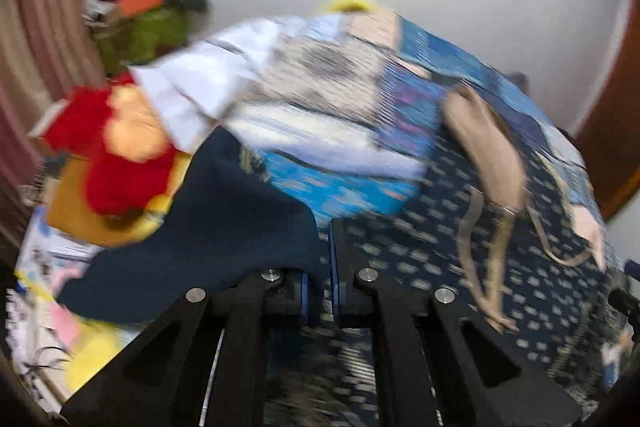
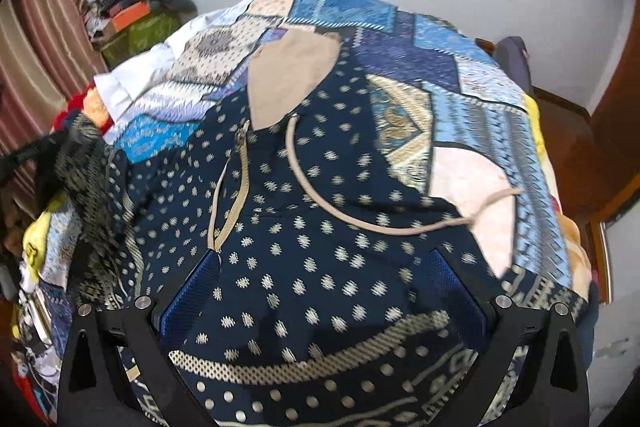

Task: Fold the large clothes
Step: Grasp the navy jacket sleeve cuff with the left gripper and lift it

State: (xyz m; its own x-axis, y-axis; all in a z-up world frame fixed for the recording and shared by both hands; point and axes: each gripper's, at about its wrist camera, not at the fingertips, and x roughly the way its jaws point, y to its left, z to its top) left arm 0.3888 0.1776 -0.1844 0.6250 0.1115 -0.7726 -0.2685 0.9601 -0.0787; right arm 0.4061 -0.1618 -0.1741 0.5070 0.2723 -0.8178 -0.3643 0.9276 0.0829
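My left hand-held gripper [image 1: 325, 267] is closed on, I think, a fold of the navy hoodie [image 2: 312, 227] on the bed [image 2: 472, 107], the right hand-held gripper [image 2: 320, 275] open above it, so I carry the fold across slowly.

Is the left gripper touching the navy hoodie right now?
Touching. The left wrist view shows the left gripper closed, with dark fabric of the navy hoodie running in between its blue pads.
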